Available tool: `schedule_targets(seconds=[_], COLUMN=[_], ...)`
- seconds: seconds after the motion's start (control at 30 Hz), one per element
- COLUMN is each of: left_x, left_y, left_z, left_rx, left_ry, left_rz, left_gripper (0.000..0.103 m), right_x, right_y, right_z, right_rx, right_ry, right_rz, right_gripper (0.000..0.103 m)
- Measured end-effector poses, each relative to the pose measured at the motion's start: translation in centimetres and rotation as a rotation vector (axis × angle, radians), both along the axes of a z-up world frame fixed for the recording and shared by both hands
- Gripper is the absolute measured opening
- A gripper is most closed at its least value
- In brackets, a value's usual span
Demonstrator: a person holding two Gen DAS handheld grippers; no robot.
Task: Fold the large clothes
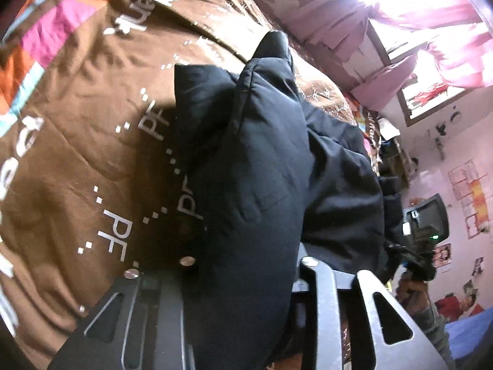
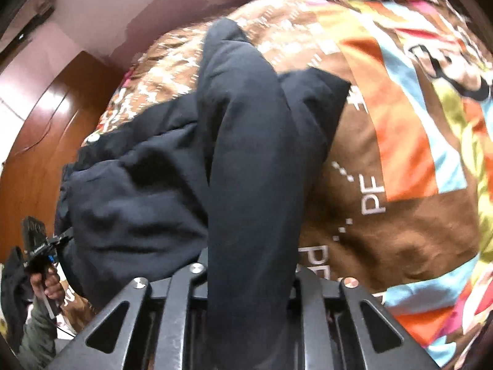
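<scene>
A large dark navy padded jacket [image 1: 258,166] lies bunched on a bed with a brown printed cover [image 1: 77,141]. My left gripper [image 1: 246,271] is shut on a thick fold of the jacket, which fills the space between its fingers and hides the tips. In the right wrist view my right gripper [image 2: 249,274] is shut on another fold of the same jacket [image 2: 246,160], lifted off the bed cover [image 2: 400,215]. The right gripper also shows in the left wrist view [image 1: 422,228] at the right edge, and the left gripper shows in the right wrist view [image 2: 40,246] at the lower left.
A pink wall with posters [image 1: 468,197] and a bright window with pink curtains [image 1: 431,9] lie to the right in the left wrist view. A wooden wardrobe [image 2: 40,129] stands left of the bed in the right wrist view.
</scene>
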State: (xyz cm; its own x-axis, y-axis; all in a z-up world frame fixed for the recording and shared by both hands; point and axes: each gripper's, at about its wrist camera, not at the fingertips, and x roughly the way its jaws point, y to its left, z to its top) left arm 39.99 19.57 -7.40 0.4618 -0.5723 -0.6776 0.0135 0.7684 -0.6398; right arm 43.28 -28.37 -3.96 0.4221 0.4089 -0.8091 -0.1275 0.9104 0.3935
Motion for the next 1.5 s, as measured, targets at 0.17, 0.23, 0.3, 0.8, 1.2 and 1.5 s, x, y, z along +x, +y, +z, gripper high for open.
schedule_targets(seconds=[0.17, 0.23, 0.3, 0.8, 1.2, 1.5], left_x=[-1.0, -1.4, -1.7, 6.7, 9.6, 7.9], left_y=[-0.8, -1.3, -2.1, -11.0, -10.0, -10.4], left_z=[5.1, 6.9, 8.6, 9.8, -1.9, -0.4], left_rx=[0.022, 0.036, 0.035, -0.015, 0.029, 0.219], left_ry=[-0.076, -0.111, -0.140, -0.242, -0.046, -0.001], left_rz=[-0.026, -0.029, -0.027, -0.026, 0.065, 0.178], left_gripper=[0.022, 0.021, 0.021, 0.021, 0.042, 0.077], right_x=[-2.8, -3.4, -3.7, 1.2, 3.9, 1.3], right_y=[1.6, 1.8, 2.3, -2.5, -6.7, -5.9], right_z=[5.9, 7.3, 8.9, 11.0, 1.9, 1.7], right_rx=[0.002, -0.010, -0.021, -0.131, -0.279, -0.402], right_ry=[-0.162, -0.199, -0.243, -0.354, -0.207, -0.286], right_rz=[0.063, 0.078, 0.093, -0.033, -0.141, -0.195], right_gripper=[0.013, 0.012, 0.012, 0.012, 0.055, 0.103])
